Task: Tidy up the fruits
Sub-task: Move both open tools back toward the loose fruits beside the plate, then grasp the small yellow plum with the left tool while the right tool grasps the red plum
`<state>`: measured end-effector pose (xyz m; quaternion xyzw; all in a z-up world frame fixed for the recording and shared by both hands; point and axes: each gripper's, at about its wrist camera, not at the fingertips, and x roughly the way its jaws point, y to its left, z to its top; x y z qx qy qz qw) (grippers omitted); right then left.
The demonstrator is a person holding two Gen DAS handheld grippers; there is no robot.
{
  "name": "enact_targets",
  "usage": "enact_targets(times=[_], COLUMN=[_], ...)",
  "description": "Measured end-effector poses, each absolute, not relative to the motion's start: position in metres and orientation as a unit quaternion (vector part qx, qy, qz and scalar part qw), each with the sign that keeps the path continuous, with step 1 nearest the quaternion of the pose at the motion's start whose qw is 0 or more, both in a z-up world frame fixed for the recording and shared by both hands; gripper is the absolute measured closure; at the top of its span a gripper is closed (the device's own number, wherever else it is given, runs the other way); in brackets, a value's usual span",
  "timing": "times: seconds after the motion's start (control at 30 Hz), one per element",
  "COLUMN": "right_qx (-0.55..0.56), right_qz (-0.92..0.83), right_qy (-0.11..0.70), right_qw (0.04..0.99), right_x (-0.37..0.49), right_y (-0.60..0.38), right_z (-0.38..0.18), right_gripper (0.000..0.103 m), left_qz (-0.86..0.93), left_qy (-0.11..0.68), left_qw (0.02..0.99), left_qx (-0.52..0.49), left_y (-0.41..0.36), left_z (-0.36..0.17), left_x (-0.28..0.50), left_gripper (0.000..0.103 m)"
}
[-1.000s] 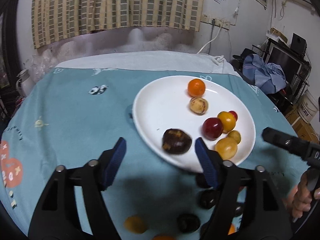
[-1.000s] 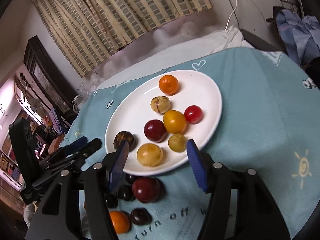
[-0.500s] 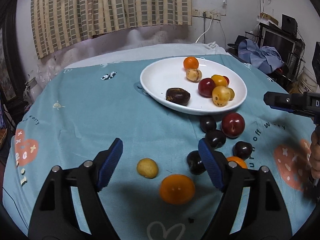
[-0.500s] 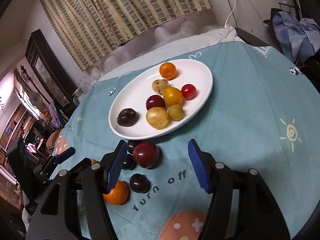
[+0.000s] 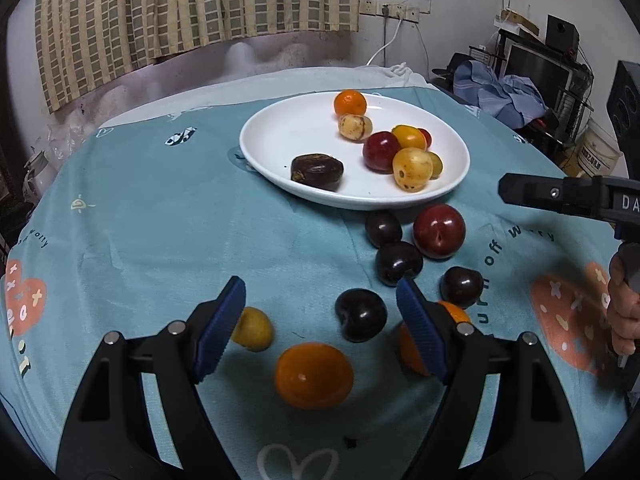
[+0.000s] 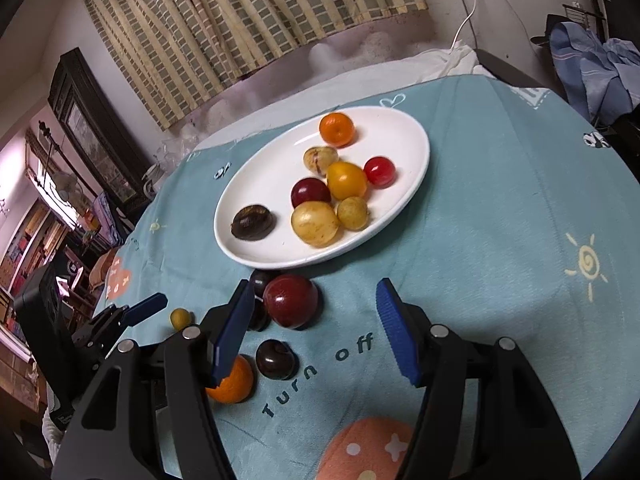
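Note:
A white plate (image 5: 280, 136) (image 6: 260, 200) on the teal cloth holds several fruits, among them a wrinkled dark one (image 5: 317, 171) and a small orange (image 5: 350, 104). In front of the plate lie a large red plum (image 5: 439, 231) (image 6: 291, 300), several dark cherries (image 5: 361, 314), an orange (image 5: 314, 375) and a small yellow fruit (image 5: 253, 328). My left gripper (image 5: 320, 332) is open above the orange and a dark cherry, holding nothing. My right gripper (image 6: 312, 328) is open just right of the red plum, also holding nothing; it shows in the left wrist view (image 5: 560, 196) at the right.
The round table's teal cloth (image 6: 500, 200) has printed words and a pink patch (image 5: 568, 328) near the front. A person's hand (image 5: 622, 312) holds the right gripper's handle. Clothes and boxes (image 5: 504, 92) pile beyond the table's right edge; a curtain (image 5: 180, 8) hangs behind.
Both grippers have pulled back from the plate toward the front of the table. The loose fruits on the cloth now lie between and ahead of the fingers. The dark wrinkled fruit stays on the plate.

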<state>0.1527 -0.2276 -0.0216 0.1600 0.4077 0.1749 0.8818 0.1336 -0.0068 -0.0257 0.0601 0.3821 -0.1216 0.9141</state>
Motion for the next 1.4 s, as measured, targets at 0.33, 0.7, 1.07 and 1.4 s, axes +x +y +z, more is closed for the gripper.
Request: enact_targets(times=[0.33, 0.7, 1.07, 1.4], right_qx=[0.16, 0.169, 0.174, 0.197], right_qz=[0.177, 0.187, 0.198, 0.214], right_qy=[0.429, 0.441, 0.44, 0.455], right_qw=[0.871, 0.861, 0.858, 0.842], right_x=[0.157, 0.159, 0.162, 0.175], right_y=[-0.224, -0.221, -0.215, -0.203], right_z=[-0.034, -0.041, -0.041, -0.048], right_gripper=[0.039, 0.039, 0.039, 0.04], left_qz=[-0.042, -0.082, -0.116, -0.118], left_qy=[0.377, 0.448, 0.46, 0.446], left_qw=[0.925, 0.888, 0.871, 0.881], left_qx=[-0.018, -0.07, -0.13, -0.1], left_y=[0.057, 0.063, 0.061, 0.044], left_z=[-0.013, -0.044, -0.05, -0.045], left_x=[0.135, 0.149, 0.152, 0.153], left_gripper=[0.023, 0.025, 0.057, 0.073])
